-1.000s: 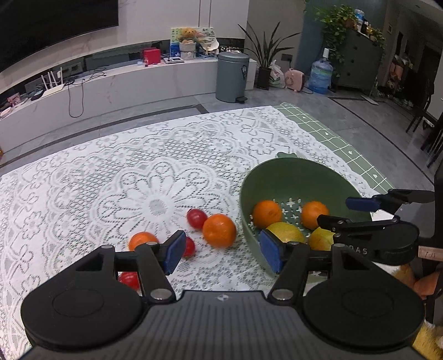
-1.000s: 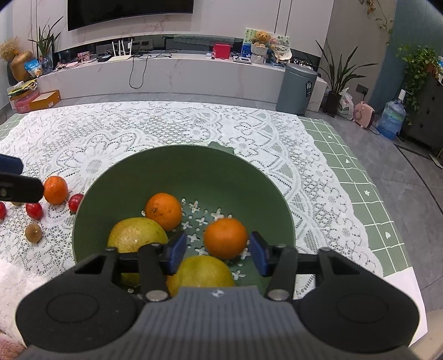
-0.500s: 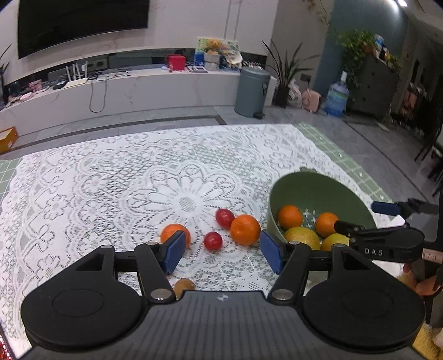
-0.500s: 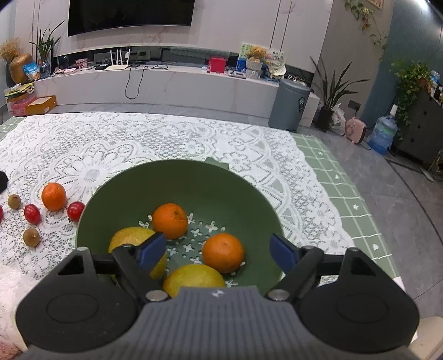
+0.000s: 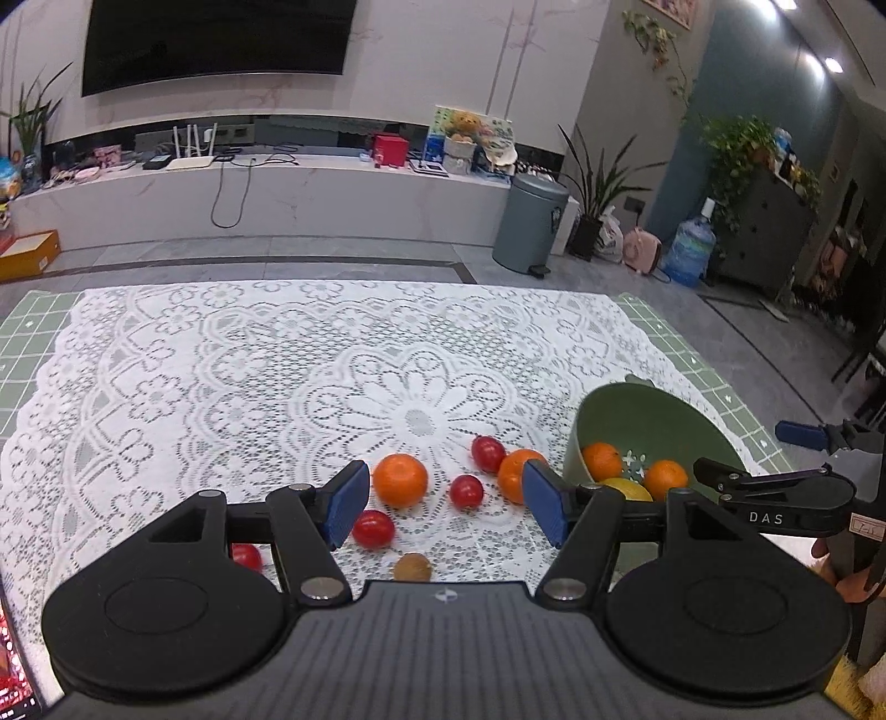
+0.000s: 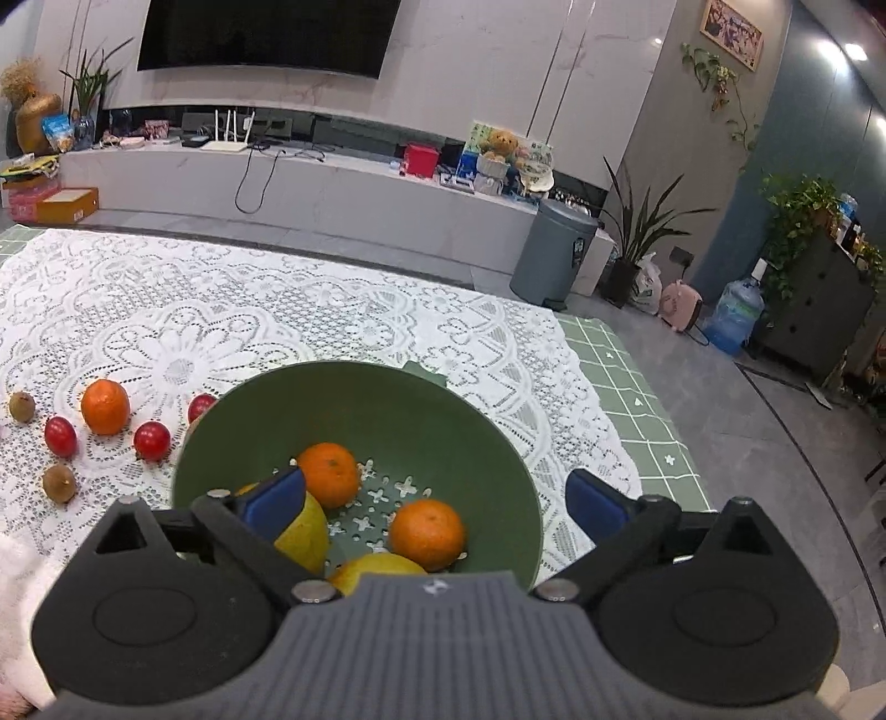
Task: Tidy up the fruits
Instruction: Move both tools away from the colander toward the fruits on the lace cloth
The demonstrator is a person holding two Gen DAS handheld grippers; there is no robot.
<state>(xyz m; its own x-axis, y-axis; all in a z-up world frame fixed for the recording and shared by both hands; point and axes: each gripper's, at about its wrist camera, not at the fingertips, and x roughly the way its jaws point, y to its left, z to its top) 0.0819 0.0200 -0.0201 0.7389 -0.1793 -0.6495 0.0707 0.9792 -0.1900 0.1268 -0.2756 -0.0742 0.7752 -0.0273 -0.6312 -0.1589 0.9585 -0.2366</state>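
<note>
Your right claw (image 6: 434, 501) is spread wide with nothing in it. Its jaws have just been opening, and the orange (image 6: 426, 534) that sat between them a moment ago now lies loose in the bowl (image 6: 482, 437). So that orange looks done, and this claw has lifted a little above the bowl.

Your left claw (image 5: 443, 501) is spread too and holds nothing. Its jaws have just opened a bit more. It has slid away from the bowl, so more loose fruit now shows in front of it.

In the bowl you have two oranges, the dropped one and another (image 6: 328, 473) behind it, and two yellow fruits (image 6: 302, 531) at the near side.

Left of the bowl, on the cloth (image 5: 249, 387), fruit is still waiting. One orange (image 5: 400, 479) sits just past the left claw's tips. A second orange (image 5: 515, 471) sits right by the bowl's wall. Red tomatoes (image 5: 466, 490) lie around them, and a small brown kiwi (image 5: 412, 566) lies close under the claw. The right view shows two kiwis (image 6: 59, 483) in all. I think the next job is to pick up one of these.

The cloth is white lace over a green checked mat (image 6: 637, 399). Behind the bowl, across the floor, you can see a long white shelf (image 5: 277, 194), a dark TV (image 5: 216, 44), a grey bin (image 5: 529, 221), plants and a water jug (image 5: 689, 249).
</note>
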